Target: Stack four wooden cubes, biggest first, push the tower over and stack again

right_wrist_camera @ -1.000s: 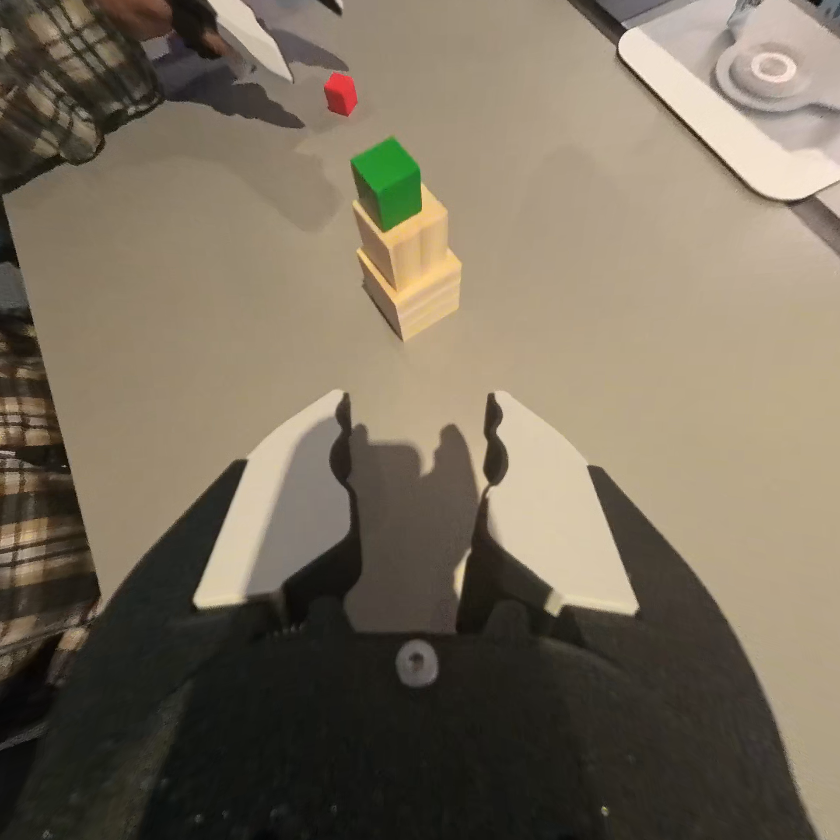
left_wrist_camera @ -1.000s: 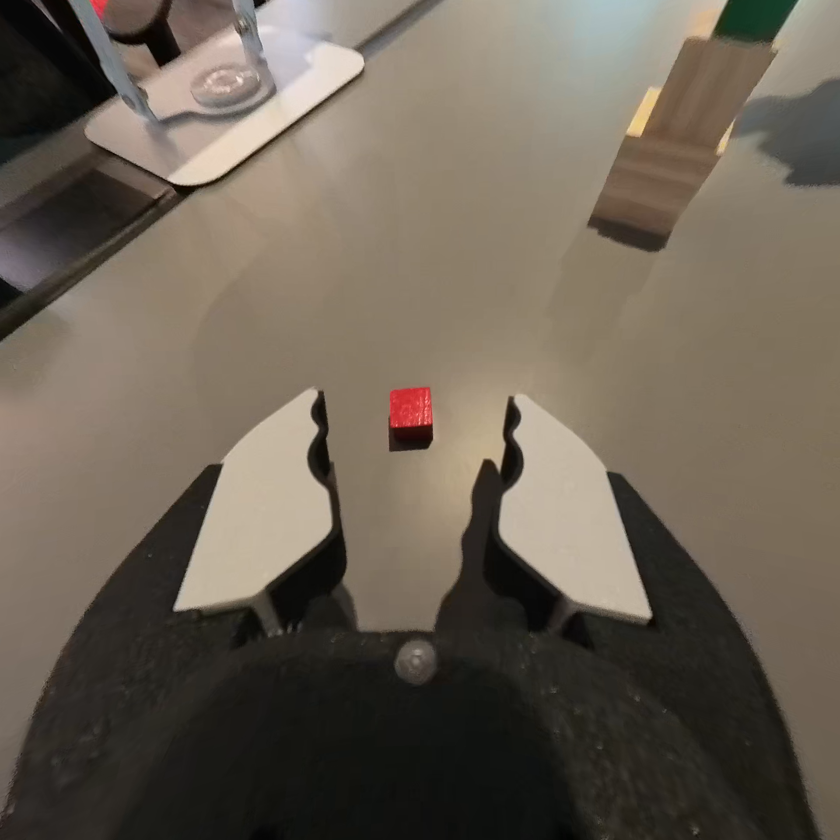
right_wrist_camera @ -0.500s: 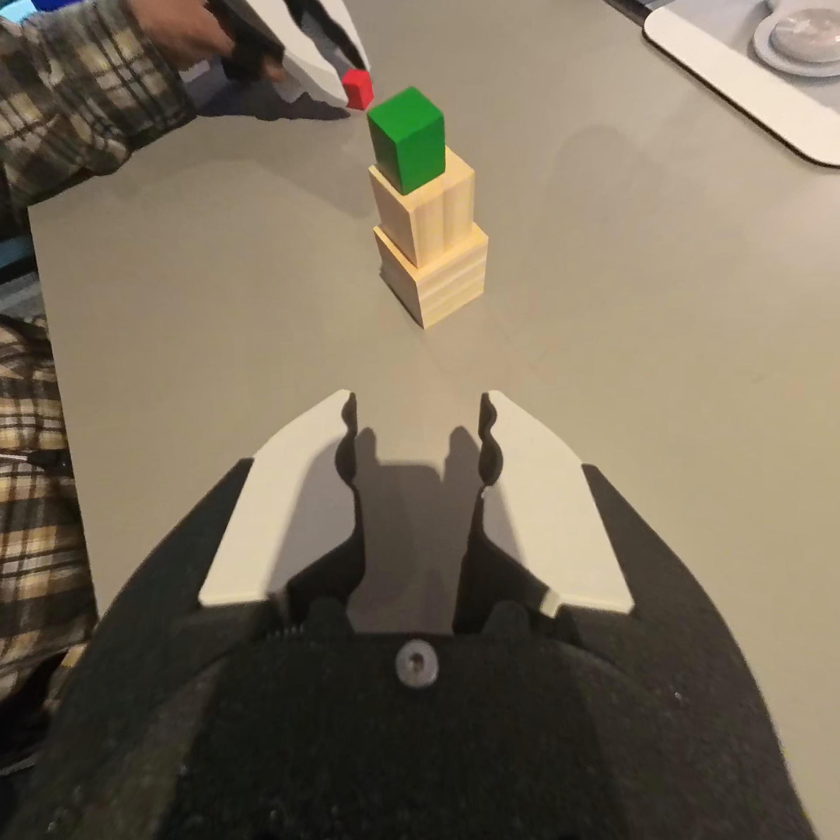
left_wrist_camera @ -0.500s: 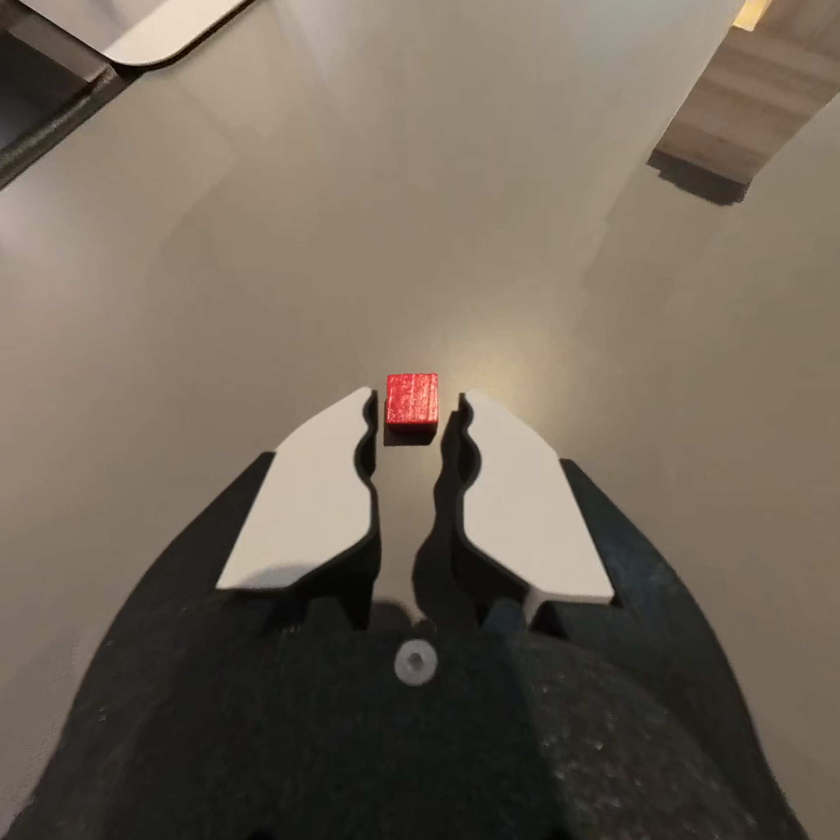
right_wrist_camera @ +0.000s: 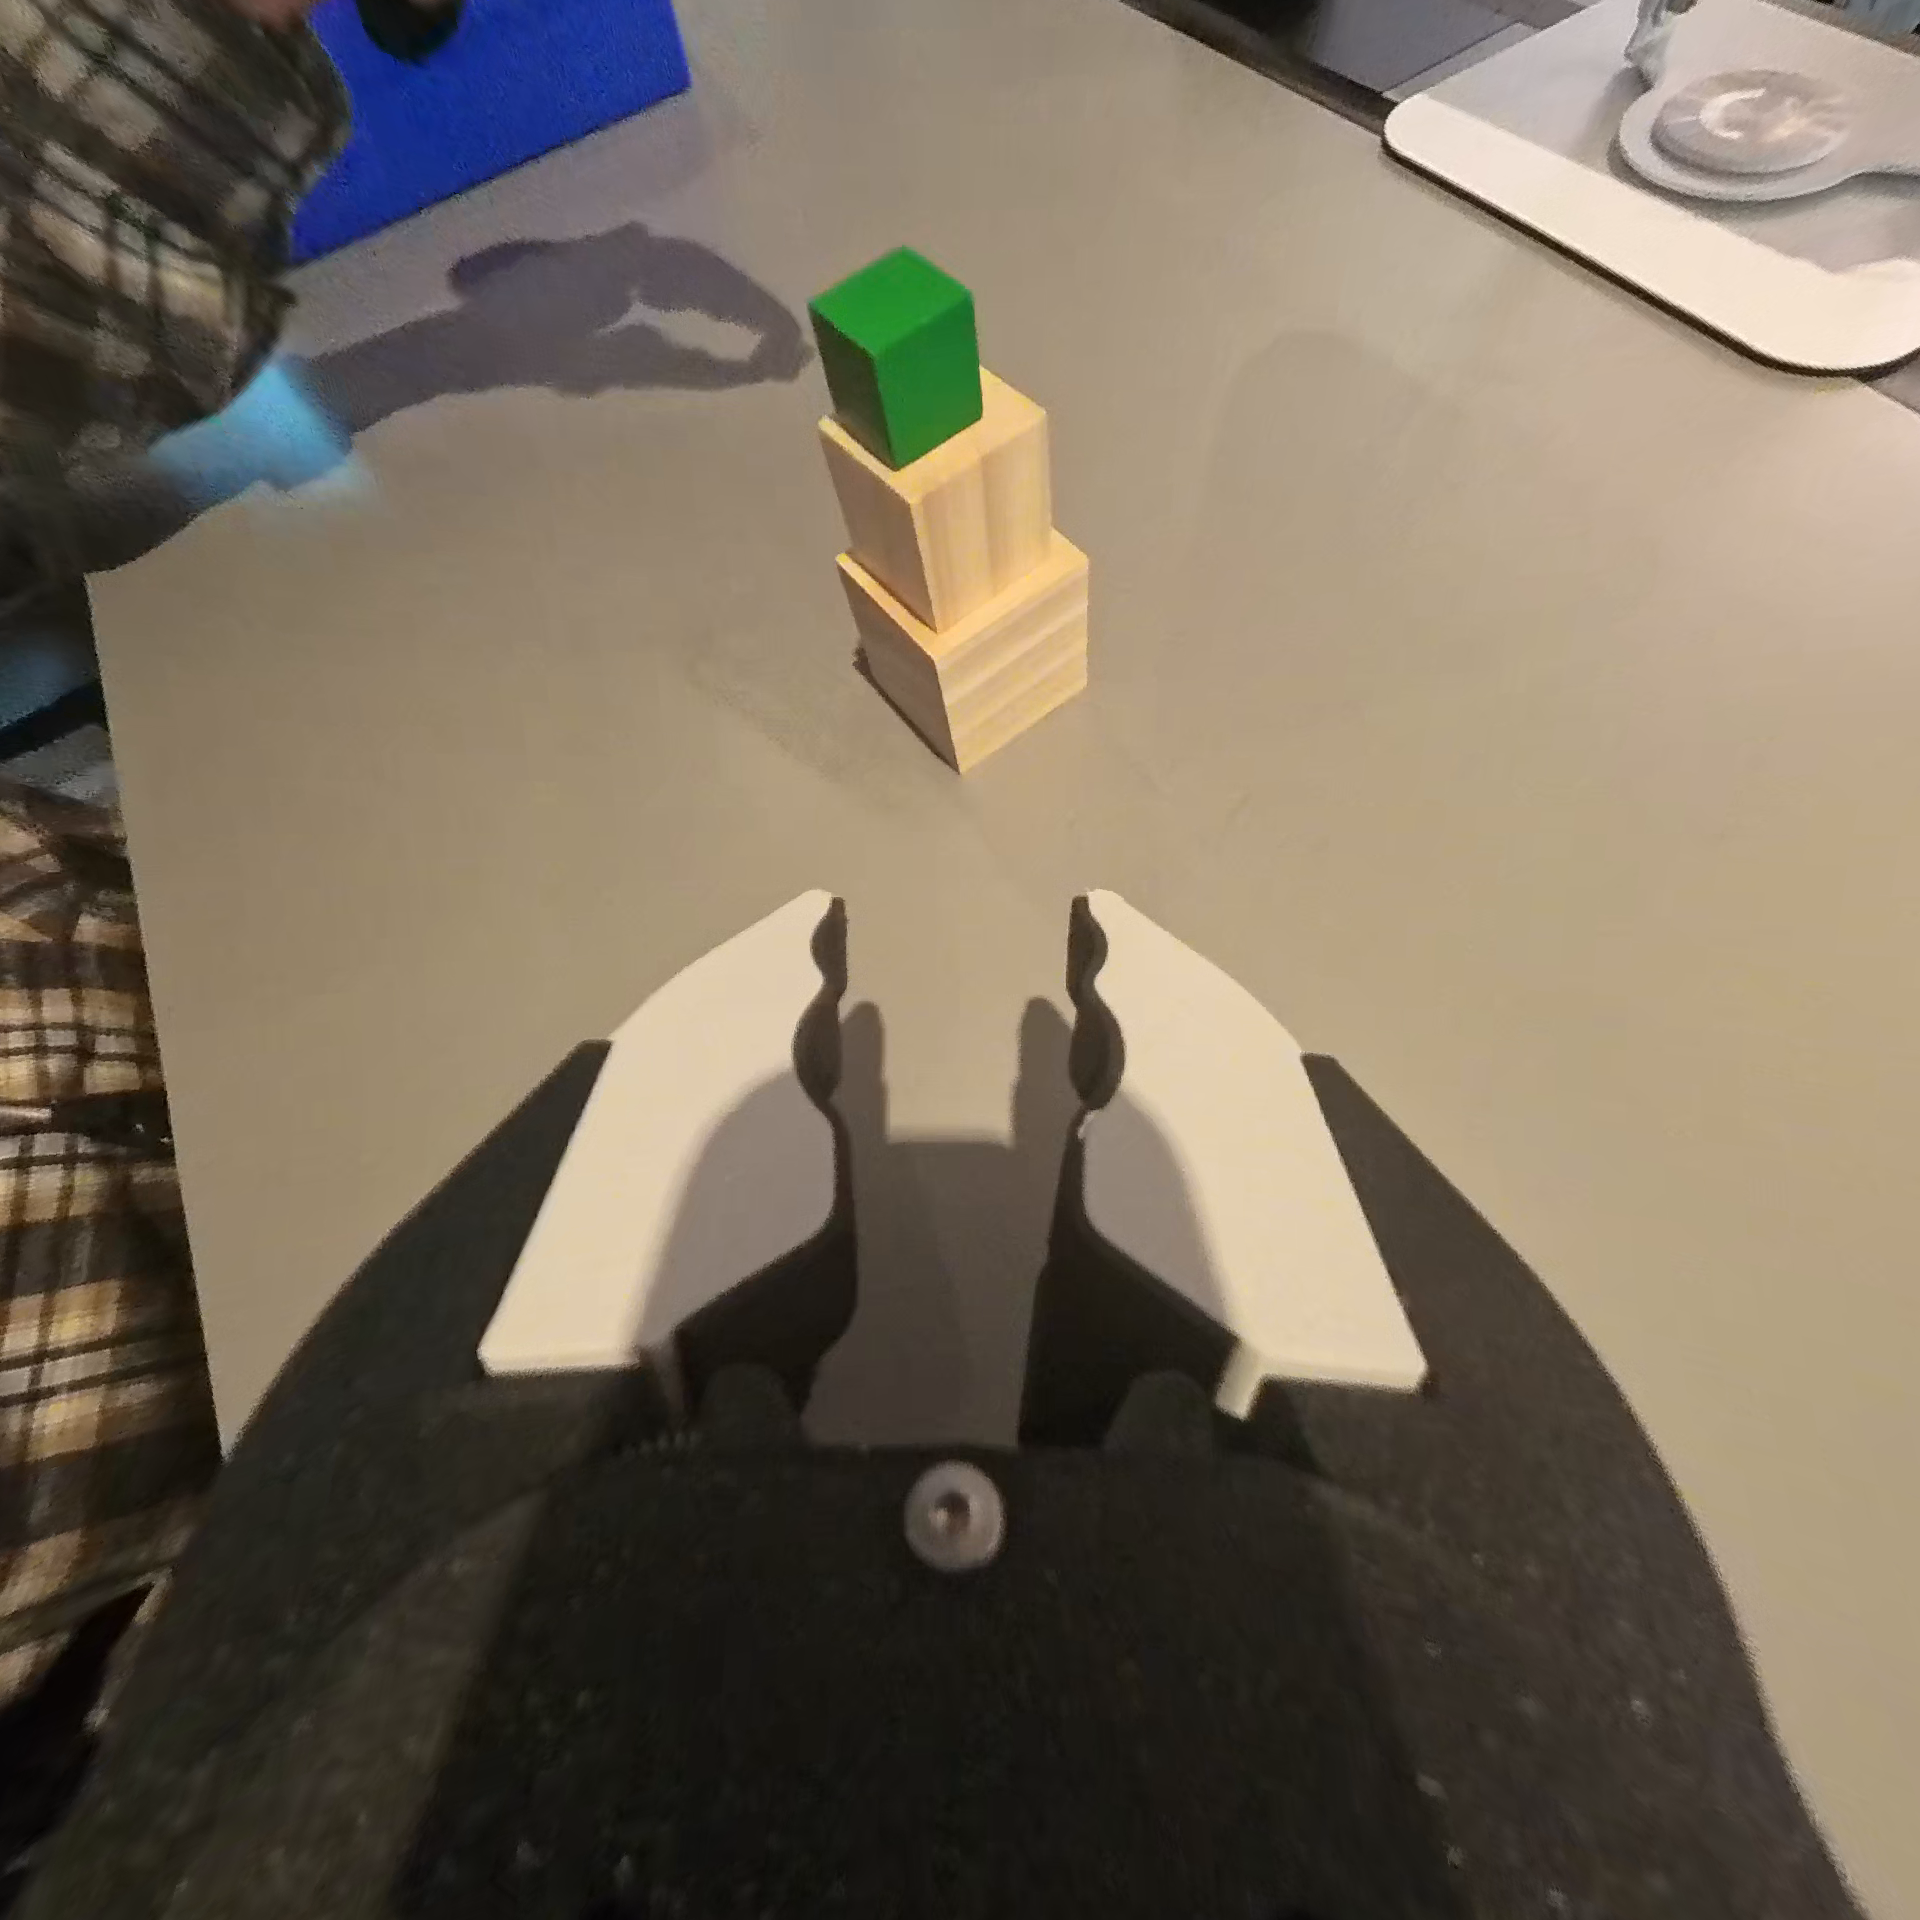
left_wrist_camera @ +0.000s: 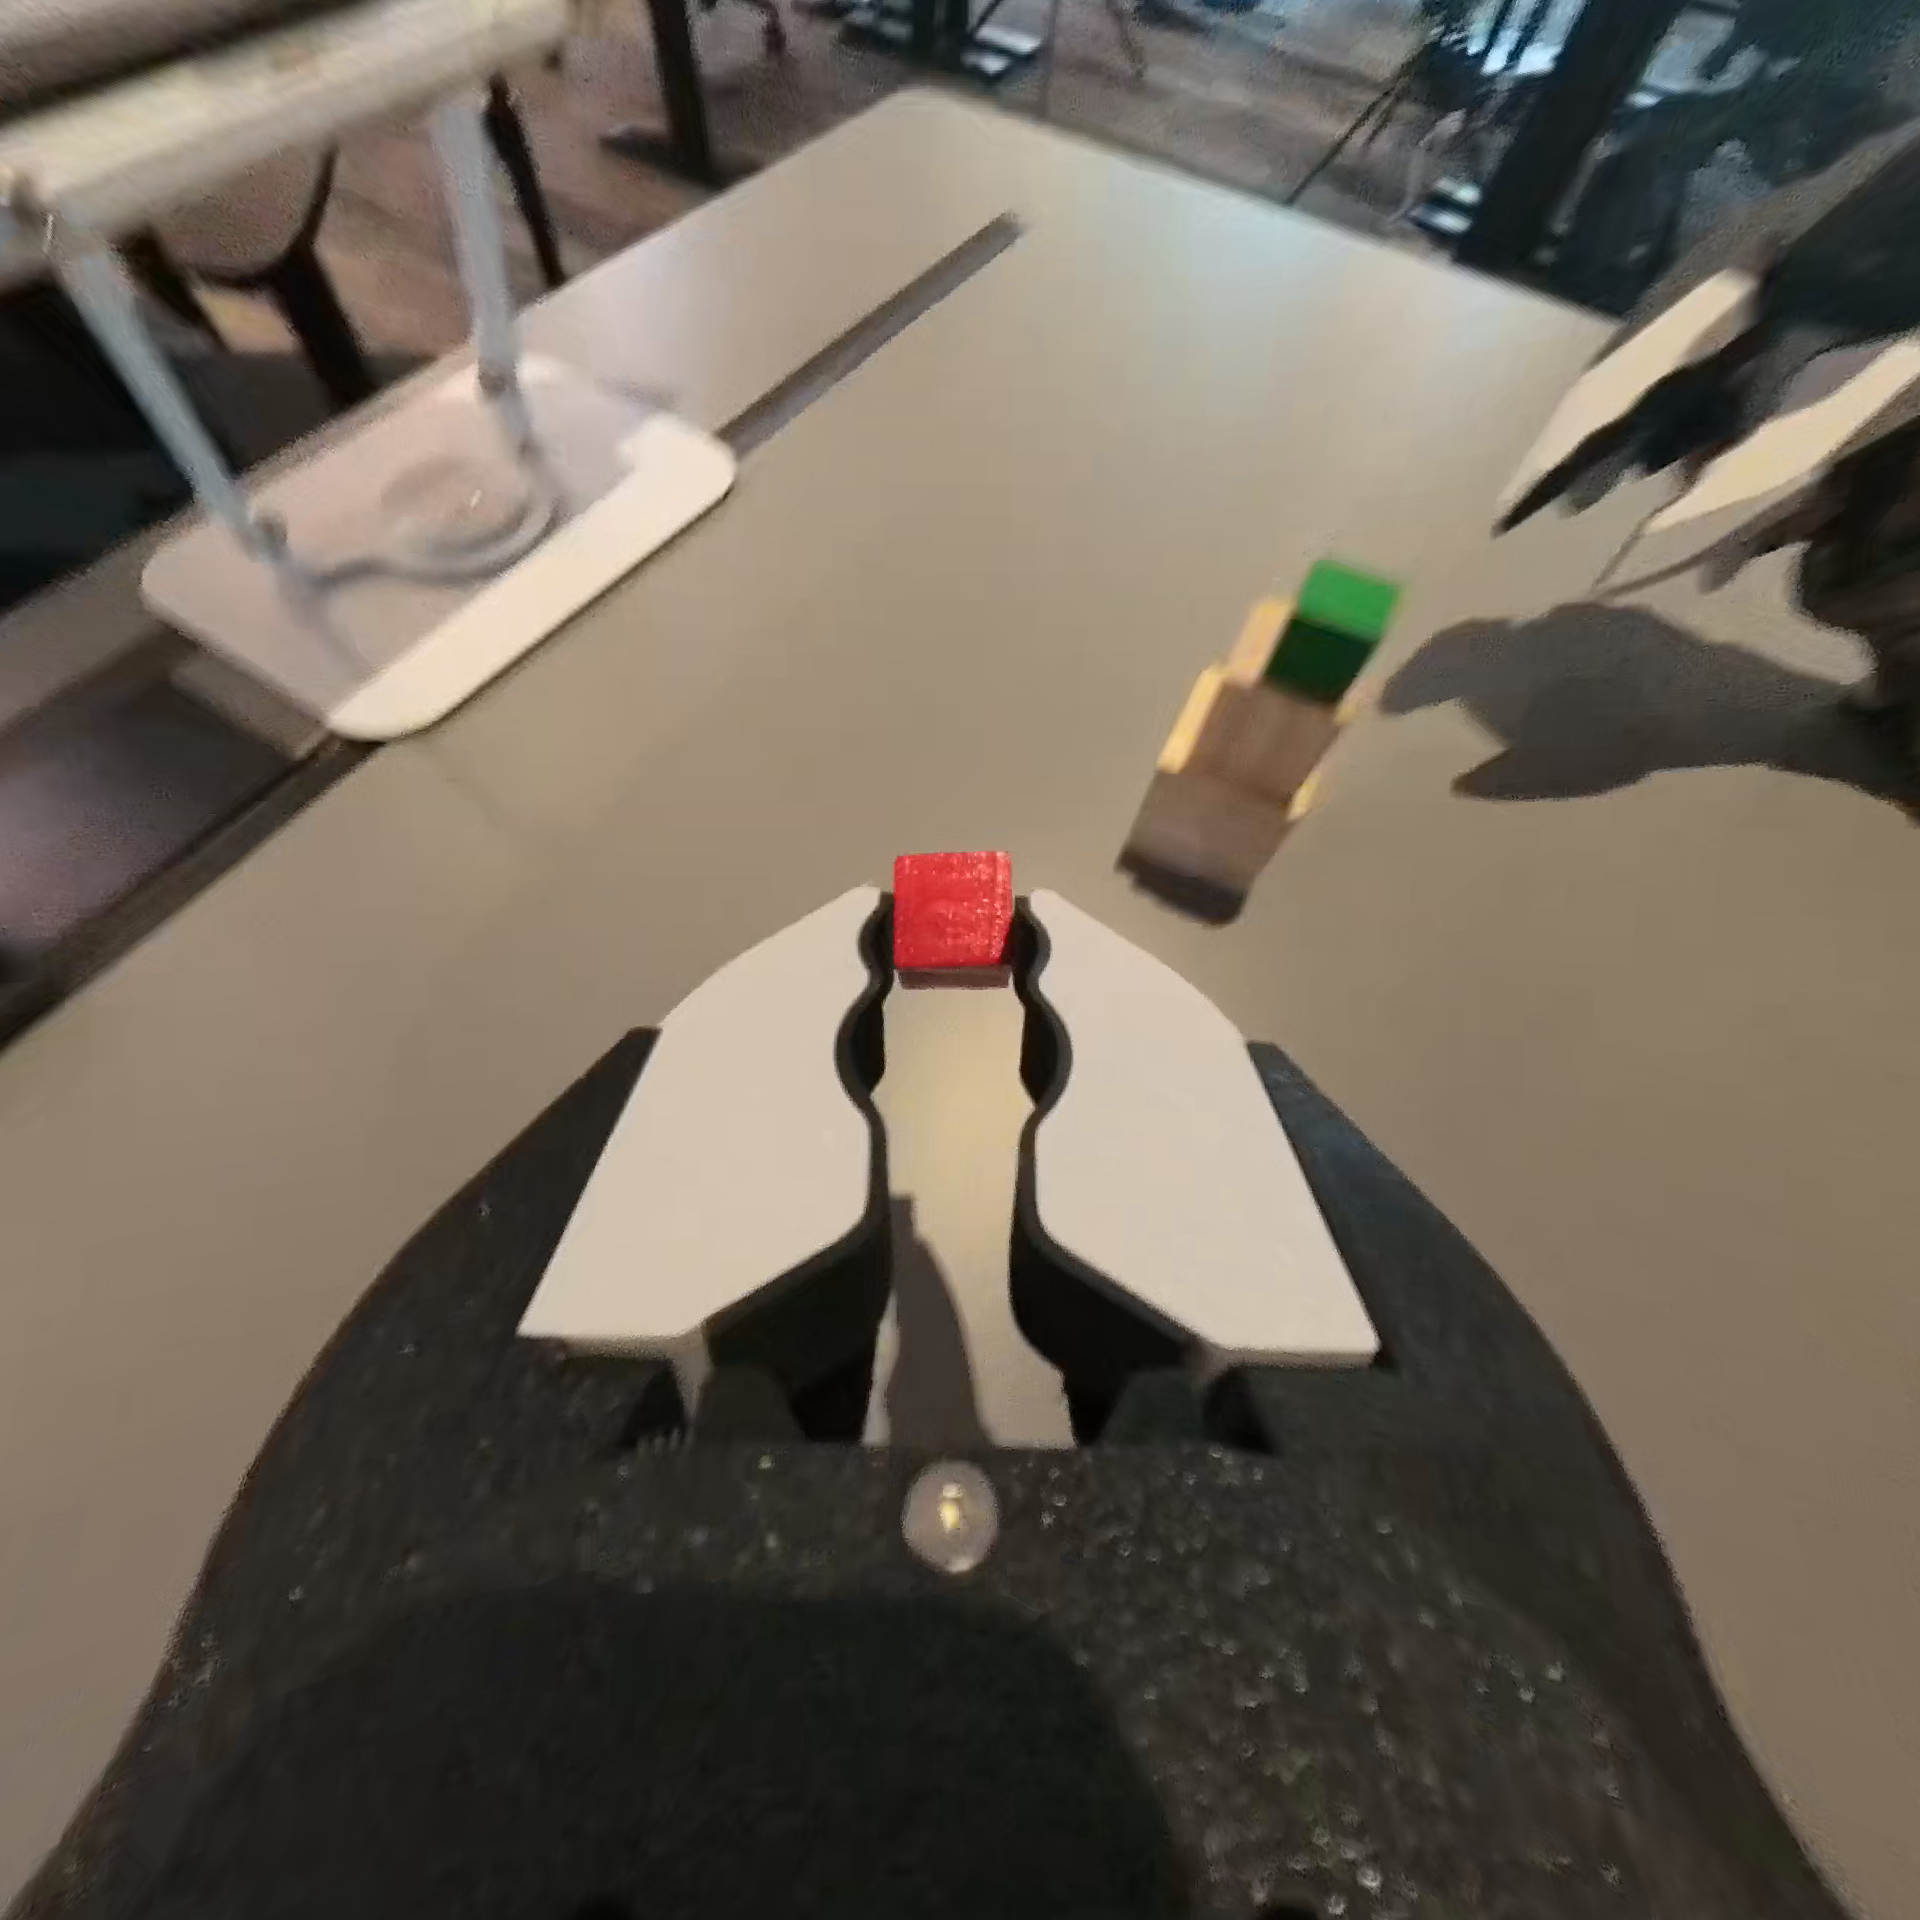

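Gripping the red cube at its very tips, the left gripper risks dropping it. Right gripper open, empty. Tower mid-table; a bump topples it.

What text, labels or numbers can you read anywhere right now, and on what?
None is readable.
Red cube, gripped in the left tool: faint mark on its face, too blurred to read.
Round disc on the white base plate: pale mark, too blurred.
Green cube, blue box: no writing shows.
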Demonstrator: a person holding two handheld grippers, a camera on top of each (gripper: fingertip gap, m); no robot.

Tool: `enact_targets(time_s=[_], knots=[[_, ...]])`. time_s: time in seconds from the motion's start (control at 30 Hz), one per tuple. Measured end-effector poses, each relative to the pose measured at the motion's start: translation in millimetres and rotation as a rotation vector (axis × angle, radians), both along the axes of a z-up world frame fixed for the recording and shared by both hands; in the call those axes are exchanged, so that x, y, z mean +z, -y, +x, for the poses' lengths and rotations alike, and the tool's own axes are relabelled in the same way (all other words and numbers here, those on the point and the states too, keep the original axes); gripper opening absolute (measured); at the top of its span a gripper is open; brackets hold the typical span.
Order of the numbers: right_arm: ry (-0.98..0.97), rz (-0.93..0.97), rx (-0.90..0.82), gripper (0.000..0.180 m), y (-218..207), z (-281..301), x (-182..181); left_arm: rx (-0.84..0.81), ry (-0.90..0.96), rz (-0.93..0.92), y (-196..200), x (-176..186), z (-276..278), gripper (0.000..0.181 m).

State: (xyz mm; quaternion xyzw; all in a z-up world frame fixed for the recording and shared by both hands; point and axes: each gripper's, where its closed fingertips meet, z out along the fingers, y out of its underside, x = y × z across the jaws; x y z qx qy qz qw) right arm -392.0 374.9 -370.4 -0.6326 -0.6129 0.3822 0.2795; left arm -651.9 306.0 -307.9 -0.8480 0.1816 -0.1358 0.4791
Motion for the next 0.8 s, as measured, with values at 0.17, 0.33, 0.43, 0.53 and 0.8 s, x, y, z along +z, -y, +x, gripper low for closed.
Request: enact_targets(time_s=[0.17, 0.33, 0.43, 0.53, 0.8], knots=[[-0.021, -0.003, 0.007, 0.039, 2, 0, 0, -0.161, -0.057, 0.027, -13, 42, 65, 0.021], [-0.037, -0.004, 0.021, 0.04, 6, 0, 0, -0.254, -0.094, -0.001, -27, 39, 107, 0.021], [-0.044, -0.006, 0.026, 0.039, 8, 0, -3, -0.279, -0.091, -0.024, -36, 28, 120, 0.021], [-0.022, -0.011, 0.031, 0.039, 8, 2, -7, -0.305, -0.068, -0.048, -43, 19, 131, 0.021], [-0.03, -0.012, 0.045, 0.037, 10, 2, -6, -0.351, -0.085, -0.118, -53, 0, 144, 0.021]])
